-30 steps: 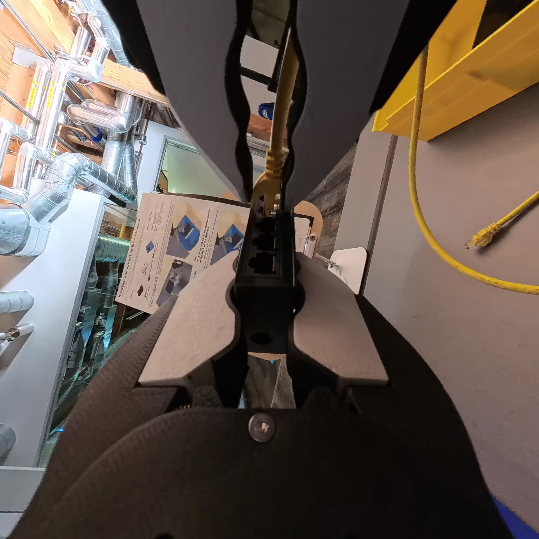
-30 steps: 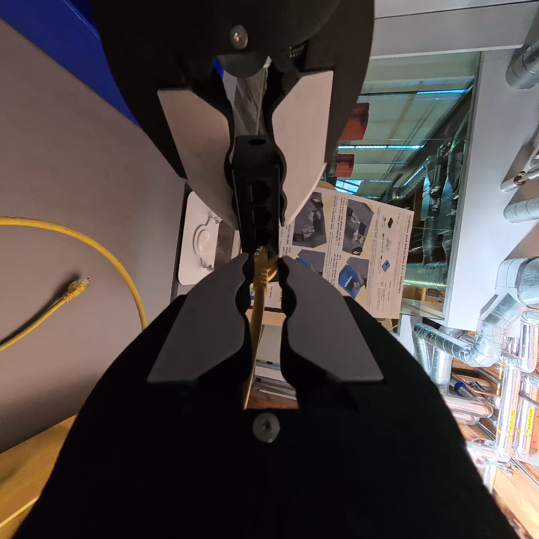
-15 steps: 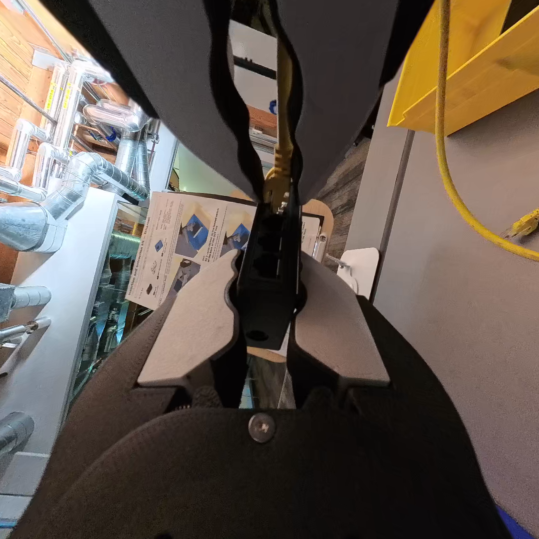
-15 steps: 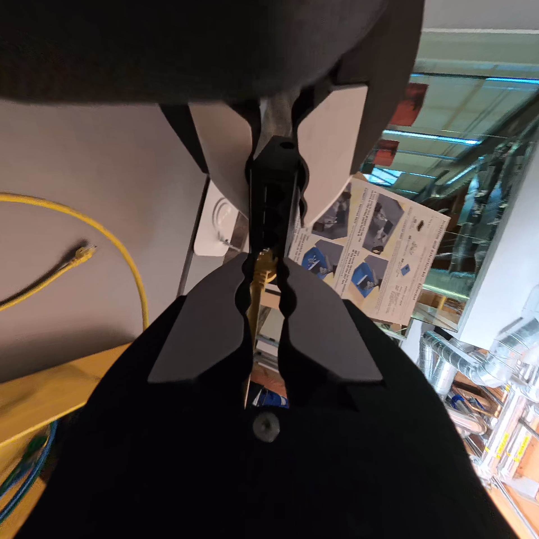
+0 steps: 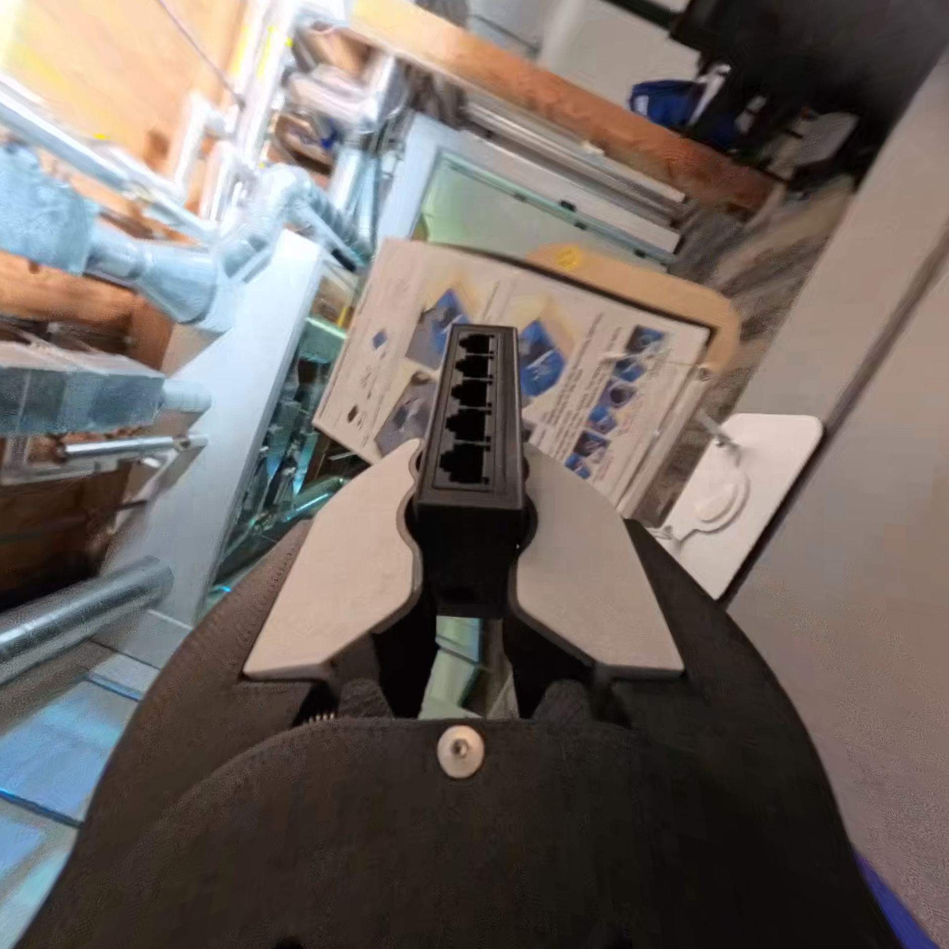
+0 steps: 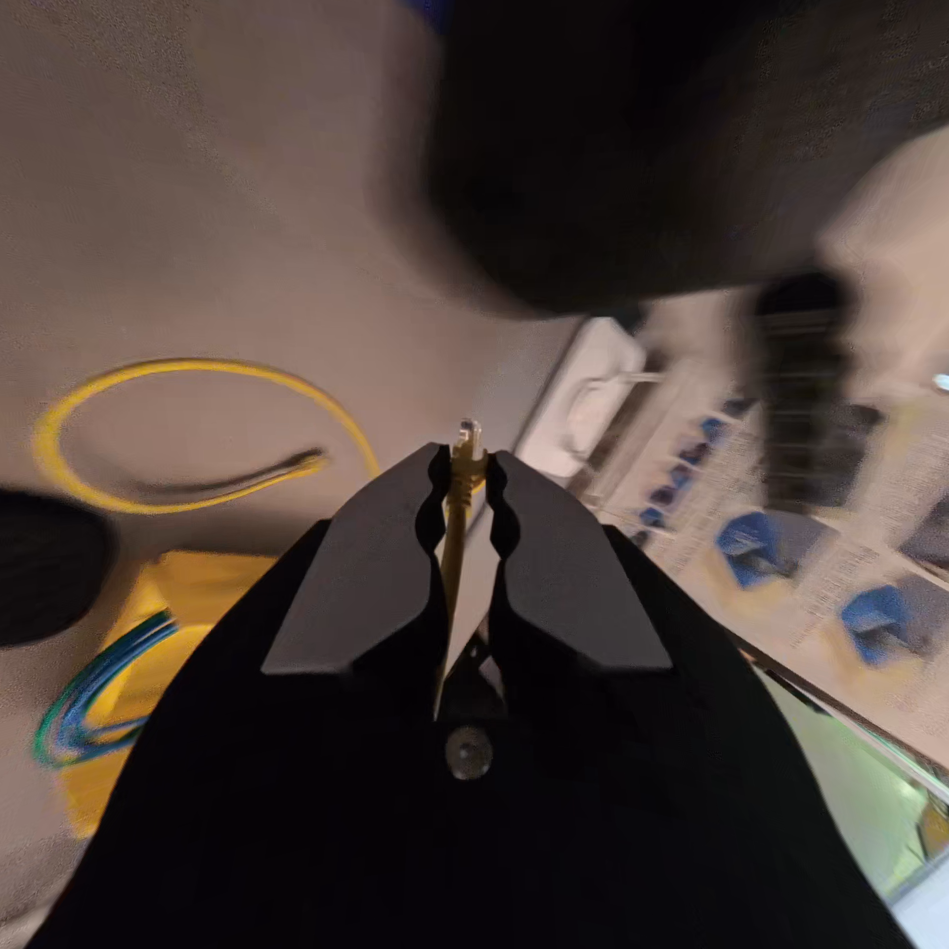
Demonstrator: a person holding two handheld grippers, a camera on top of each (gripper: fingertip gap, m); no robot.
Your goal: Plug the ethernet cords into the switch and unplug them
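Now the switch (image 5: 475,462) shows its whole row of ports empty: the yellow cord's plug (image 6: 468,452), seated in the far end port half a second ago, has come out. That looks like one unplug finished. The left hand-held gripper (image 5: 470,506) still pinches the switch by its near end, held up off the grey worktop (image 5: 873,565). The right hand-held gripper (image 6: 466,464) stays clamped on the plug's boot, its clear tip free in the air. Another yellow cord (image 6: 195,436) lies looped on the worktop, far left.
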